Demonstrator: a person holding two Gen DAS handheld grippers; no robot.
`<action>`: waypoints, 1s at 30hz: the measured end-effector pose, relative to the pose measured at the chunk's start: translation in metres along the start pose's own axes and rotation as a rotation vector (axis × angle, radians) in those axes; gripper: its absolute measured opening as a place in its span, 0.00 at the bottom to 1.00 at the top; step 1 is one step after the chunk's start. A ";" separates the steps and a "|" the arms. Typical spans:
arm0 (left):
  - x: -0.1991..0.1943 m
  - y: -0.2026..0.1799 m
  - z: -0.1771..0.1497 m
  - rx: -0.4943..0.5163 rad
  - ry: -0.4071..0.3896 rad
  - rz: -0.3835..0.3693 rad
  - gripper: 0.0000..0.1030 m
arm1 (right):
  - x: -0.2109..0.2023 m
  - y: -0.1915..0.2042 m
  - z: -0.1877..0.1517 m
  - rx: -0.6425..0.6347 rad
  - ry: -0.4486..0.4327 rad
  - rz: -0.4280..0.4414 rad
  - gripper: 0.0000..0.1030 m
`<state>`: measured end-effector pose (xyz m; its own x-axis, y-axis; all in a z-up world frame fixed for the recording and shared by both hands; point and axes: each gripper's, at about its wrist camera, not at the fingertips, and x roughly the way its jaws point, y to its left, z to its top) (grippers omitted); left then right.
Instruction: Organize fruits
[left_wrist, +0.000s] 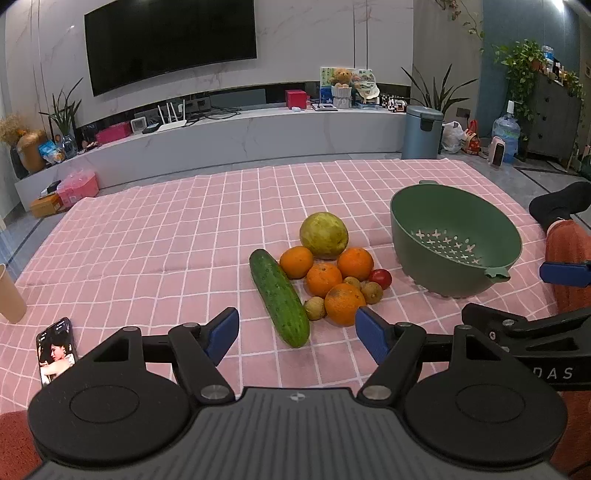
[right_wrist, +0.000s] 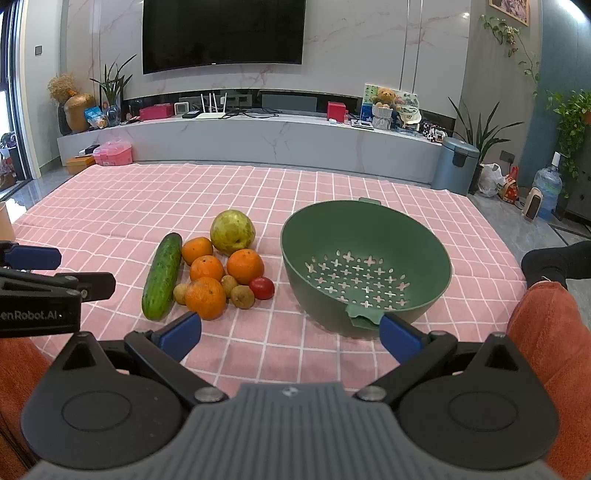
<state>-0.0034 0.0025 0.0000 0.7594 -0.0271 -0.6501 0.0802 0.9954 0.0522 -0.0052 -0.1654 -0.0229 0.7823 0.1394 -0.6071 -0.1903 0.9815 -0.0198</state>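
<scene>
Fruit sits heaped at the centre of both views on a pink checked cloth (left_wrist: 147, 240): four oranges (left_wrist: 323, 279), one yellow-green guava (left_wrist: 324, 235), one red tomato (left_wrist: 381, 278), three small brown fruits (left_wrist: 371, 292), and one cucumber (left_wrist: 279, 297) lying along the heap's left side. Right of the heap, close but apart, stands one empty green colander (right_wrist: 365, 266). A phone (left_wrist: 56, 349) and a beige cup (left_wrist: 9, 295) lie at the left edge of the left view. Left tool (left_wrist: 297, 334) hangs with fingers spread just below the cucumber's near end. Right tool (right_wrist: 290, 334) is also spread, one fingertip (right_wrist: 397, 334) by the colander's near handle tab.
</scene>
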 end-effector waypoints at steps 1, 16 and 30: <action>0.000 0.000 0.000 0.001 0.000 0.001 0.82 | 0.000 0.000 0.000 0.000 0.001 0.000 0.96; 0.001 0.001 0.000 -0.012 0.011 -0.003 0.82 | -0.002 0.001 0.003 0.000 0.013 -0.007 0.96; 0.002 0.002 0.000 -0.010 0.014 0.000 0.82 | 0.001 0.004 0.006 -0.008 0.028 -0.005 0.96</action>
<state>-0.0020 0.0043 -0.0011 0.7501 -0.0261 -0.6608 0.0736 0.9963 0.0442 -0.0022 -0.1611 -0.0189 0.7666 0.1305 -0.6287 -0.1911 0.9811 -0.0294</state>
